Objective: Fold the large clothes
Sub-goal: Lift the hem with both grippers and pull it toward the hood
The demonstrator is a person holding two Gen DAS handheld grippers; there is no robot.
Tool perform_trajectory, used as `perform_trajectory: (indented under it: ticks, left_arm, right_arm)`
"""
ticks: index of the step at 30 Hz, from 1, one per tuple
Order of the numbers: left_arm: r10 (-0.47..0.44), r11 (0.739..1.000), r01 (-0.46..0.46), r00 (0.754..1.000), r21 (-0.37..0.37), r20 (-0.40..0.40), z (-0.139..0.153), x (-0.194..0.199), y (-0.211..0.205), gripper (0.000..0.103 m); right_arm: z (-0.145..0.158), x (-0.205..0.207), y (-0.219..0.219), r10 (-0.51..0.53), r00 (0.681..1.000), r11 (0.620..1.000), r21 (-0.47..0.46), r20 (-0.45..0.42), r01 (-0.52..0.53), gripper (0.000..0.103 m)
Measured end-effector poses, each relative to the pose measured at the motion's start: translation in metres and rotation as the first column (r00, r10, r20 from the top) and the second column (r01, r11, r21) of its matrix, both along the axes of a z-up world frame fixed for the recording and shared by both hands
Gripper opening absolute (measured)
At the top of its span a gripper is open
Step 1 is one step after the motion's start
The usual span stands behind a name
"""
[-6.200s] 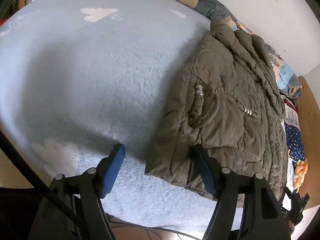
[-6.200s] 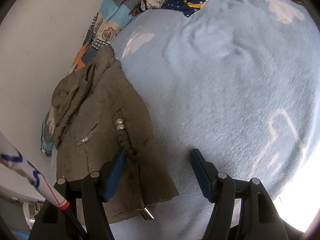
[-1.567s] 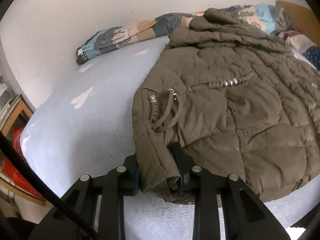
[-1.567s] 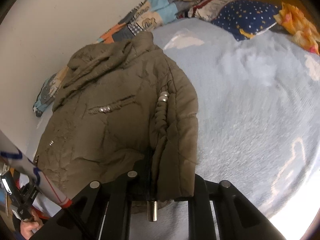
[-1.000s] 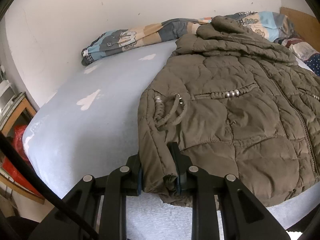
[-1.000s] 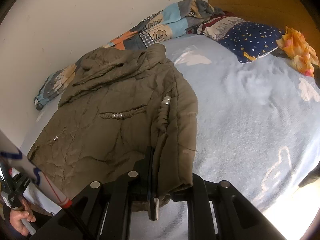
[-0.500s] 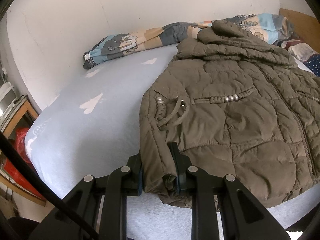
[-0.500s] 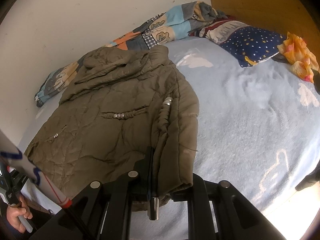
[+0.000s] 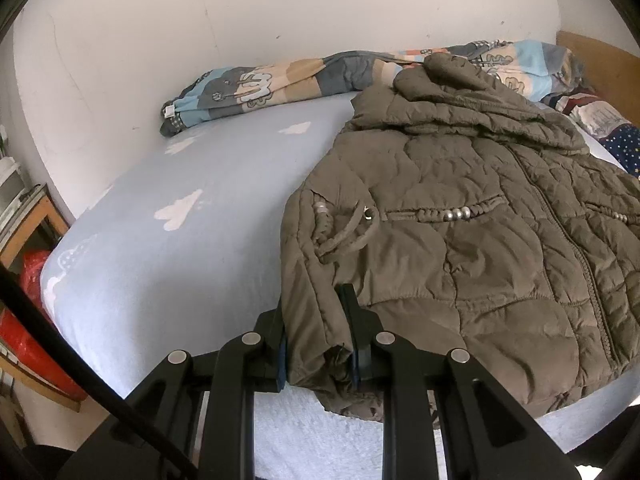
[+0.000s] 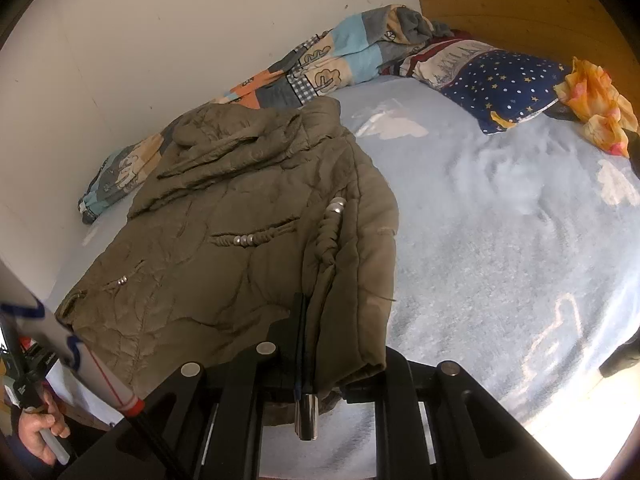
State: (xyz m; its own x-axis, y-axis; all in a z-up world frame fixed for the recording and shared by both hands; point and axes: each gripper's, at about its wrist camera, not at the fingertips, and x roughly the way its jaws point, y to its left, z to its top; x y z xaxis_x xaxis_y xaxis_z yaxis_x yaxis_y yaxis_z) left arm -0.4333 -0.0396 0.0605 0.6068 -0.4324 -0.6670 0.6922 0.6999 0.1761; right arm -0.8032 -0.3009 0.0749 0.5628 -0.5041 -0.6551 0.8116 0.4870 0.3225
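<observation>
A: Jacket (image 9: 460,216)?
B: Flat on the bed (image 9: 192,264), hood toward the wall.
A: Grippers?
B: Left gripper (image 9: 318,336) and right gripper (image 10: 340,356) each clamp a hem corner.

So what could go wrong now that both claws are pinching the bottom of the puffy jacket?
The left claw and right claw each pinch only a thin bit of the jacket hem, so the heavy padding might slip out when lifted. The dangling metal cord end could snag in the right claw. The hood lies against the patchwork blanket, which might get dragged along.
</observation>
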Motion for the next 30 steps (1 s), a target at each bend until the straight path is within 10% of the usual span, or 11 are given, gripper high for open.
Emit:
perform_trajectory:
  ticks: [30]
  left_arm:
    - [-0.037,0.995,0.039,0.999,-0.093,0.023,0.048,0.004,0.016,0.021]
  right_arm:
    - [0.052,-0.018,-0.006,0.040,0.974,0.999,-0.002,0.222,-0.040,0.013]
